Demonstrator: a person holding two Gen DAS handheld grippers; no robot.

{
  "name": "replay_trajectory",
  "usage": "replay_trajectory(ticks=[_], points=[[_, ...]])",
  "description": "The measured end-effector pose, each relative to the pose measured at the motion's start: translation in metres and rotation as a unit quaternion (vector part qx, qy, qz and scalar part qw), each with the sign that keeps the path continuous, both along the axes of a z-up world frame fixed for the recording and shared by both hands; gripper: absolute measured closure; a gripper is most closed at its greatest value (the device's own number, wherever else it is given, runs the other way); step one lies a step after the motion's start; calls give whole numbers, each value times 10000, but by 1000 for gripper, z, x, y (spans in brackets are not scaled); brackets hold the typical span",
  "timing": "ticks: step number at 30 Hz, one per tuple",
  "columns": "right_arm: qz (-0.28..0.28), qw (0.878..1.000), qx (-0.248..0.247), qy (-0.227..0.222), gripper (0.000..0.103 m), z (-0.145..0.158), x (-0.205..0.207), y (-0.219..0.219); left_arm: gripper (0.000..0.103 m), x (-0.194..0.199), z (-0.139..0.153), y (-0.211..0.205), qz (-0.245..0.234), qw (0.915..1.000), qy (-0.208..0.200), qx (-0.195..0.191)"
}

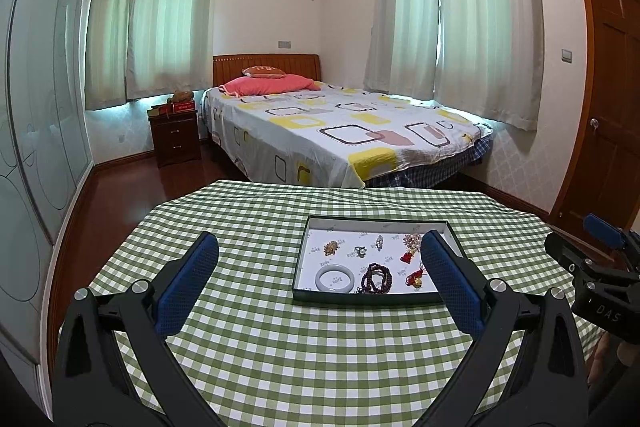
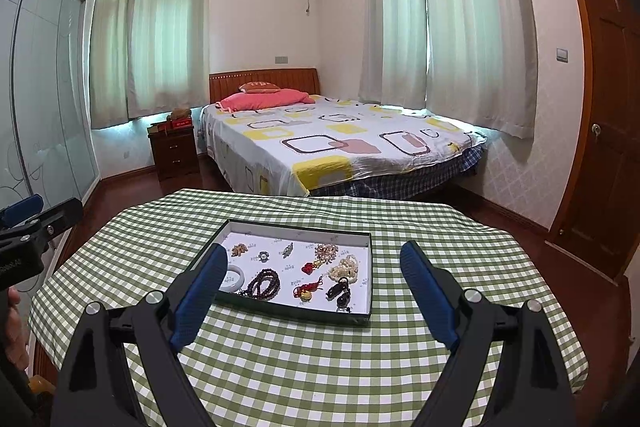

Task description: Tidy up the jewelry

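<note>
Jewelry (image 2: 304, 275) lies scattered in a shallow dark-rimmed tray (image 2: 288, 311); both tools (image 1: 320, 267) (image 2: 310, 283) gape, empty.

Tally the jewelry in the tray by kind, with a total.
Bangle: 1
Bead strings, dark, pink, white: 3
Red charms: 2
Black pendant: 1
Small pieces: 3
Total: 10
</note>
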State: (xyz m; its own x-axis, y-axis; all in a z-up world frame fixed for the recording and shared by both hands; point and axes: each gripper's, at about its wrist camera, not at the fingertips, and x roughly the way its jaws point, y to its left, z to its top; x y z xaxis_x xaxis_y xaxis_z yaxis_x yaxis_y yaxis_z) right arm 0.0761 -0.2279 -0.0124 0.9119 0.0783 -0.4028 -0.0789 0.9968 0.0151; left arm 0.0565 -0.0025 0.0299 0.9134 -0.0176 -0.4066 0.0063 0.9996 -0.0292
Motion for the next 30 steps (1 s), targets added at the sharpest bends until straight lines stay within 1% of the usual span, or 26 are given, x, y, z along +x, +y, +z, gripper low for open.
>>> replay_trajectory(ticks=[30], points=[[13,10000,-6,1,18,0,-2,0,5,-8,3,1,16,10000,-49,-37]])
